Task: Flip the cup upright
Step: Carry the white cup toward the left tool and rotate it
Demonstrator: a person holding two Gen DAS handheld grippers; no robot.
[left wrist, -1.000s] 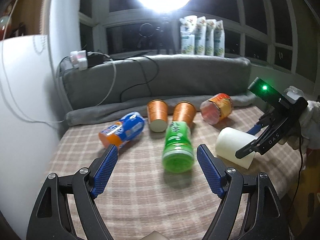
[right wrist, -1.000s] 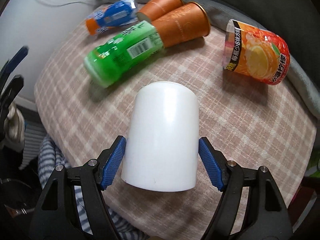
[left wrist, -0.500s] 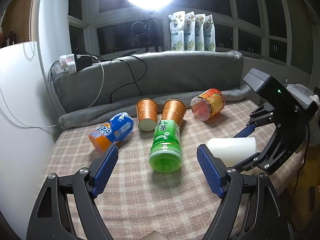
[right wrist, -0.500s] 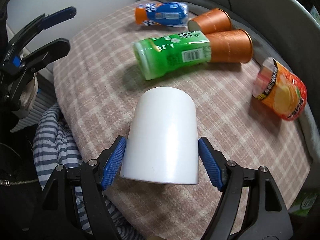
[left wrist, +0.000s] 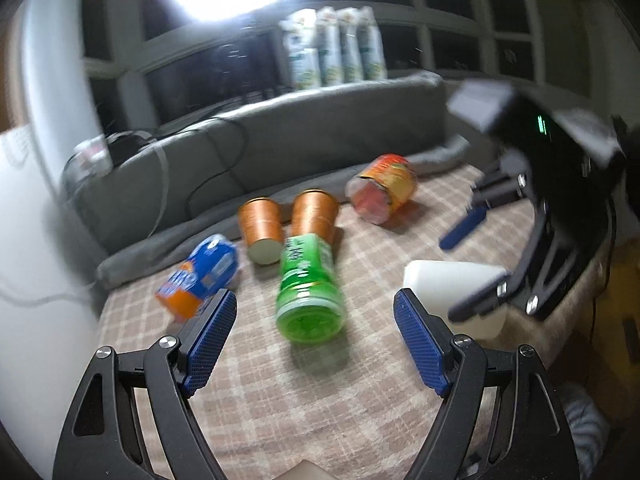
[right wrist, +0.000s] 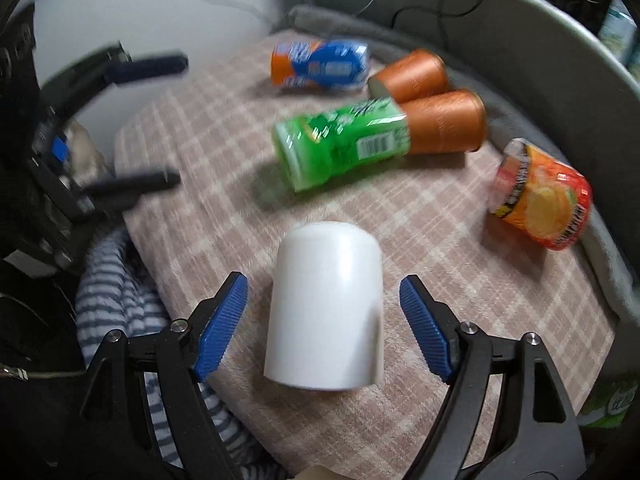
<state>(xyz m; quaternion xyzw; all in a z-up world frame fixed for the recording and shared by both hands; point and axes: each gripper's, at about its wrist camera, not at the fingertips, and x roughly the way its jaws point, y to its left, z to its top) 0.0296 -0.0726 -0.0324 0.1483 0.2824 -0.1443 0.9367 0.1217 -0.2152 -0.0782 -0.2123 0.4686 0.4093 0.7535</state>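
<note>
A plain white cup (right wrist: 326, 308) lies between the pads of my right gripper (right wrist: 323, 328), closed end pointing away. The jaws stand open with a gap on each side of the cup. In the left wrist view the white cup (left wrist: 448, 284) sits at the right with the right gripper (left wrist: 476, 268) around it. My left gripper (left wrist: 314, 344) is open and empty, low over the checked cloth (left wrist: 248, 400), facing a green cup (left wrist: 310, 284) lying on its side.
A blue-orange cup (left wrist: 200, 276), two copper cups (left wrist: 260, 226), (left wrist: 314, 212) and an orange-print cup (left wrist: 384, 188) lie on their sides behind. A grey cushion roll (left wrist: 200, 184) borders the far edge. Striped fabric (right wrist: 116, 300) hangs off the near-left edge.
My right gripper has opened off the white cup, which now rests free between the pads. Both views have shifted and blur with motion.
</note>
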